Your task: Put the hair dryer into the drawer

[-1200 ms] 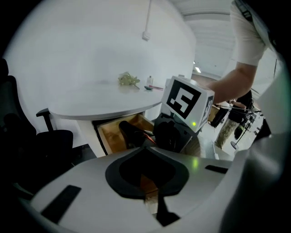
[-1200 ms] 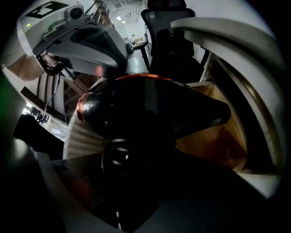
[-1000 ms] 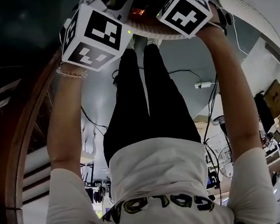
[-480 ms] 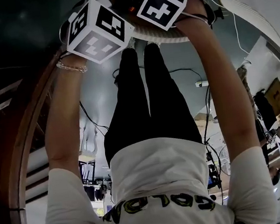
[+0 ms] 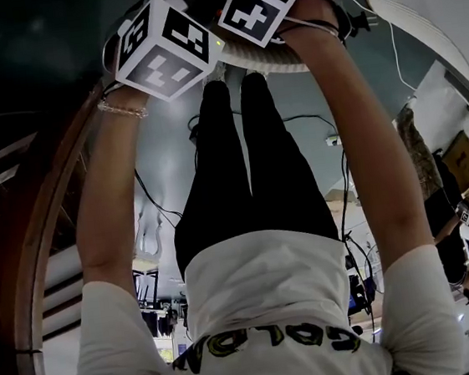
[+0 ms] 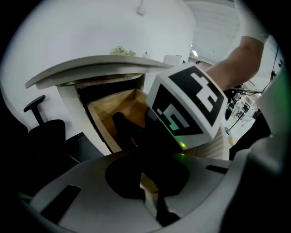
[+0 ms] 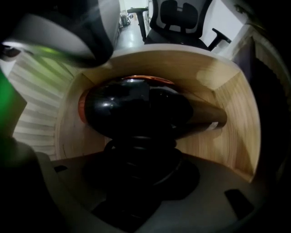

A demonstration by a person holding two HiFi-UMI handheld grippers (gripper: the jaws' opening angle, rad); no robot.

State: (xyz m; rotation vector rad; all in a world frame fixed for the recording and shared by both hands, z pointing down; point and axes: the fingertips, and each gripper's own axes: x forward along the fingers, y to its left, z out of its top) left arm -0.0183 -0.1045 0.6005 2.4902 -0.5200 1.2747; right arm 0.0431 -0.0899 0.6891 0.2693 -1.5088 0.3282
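Observation:
The black hair dryer (image 7: 136, 111) with an orange rear ring lies crosswise inside the open wooden drawer (image 7: 218, 82), nozzle to the right. My right gripper (image 7: 141, 175) points down into the drawer. Its jaws hold the dryer's handle and coiled cord and are opening. In the left gripper view the dryer (image 6: 129, 132) is a dark shape in the drawer (image 6: 120, 102), partly hidden by the right gripper's marker cube (image 6: 186, 107). My left gripper (image 6: 152, 202) is shut just outside the drawer's front. In the head view both marker cubes (image 5: 164, 47) (image 5: 260, 7) sit close together at the top.
A curved white desk top (image 6: 91, 68) overhangs the drawer. A black office chair (image 6: 45, 125) stands to the left, and another chair (image 7: 179, 18) is beyond the drawer. Cables (image 5: 330, 142) trail on the floor near the person's legs (image 5: 249, 164).
Both marker cubes have shifted toward the top of the head view, down into the drawer. The right one moved further left, closer to the left cube.

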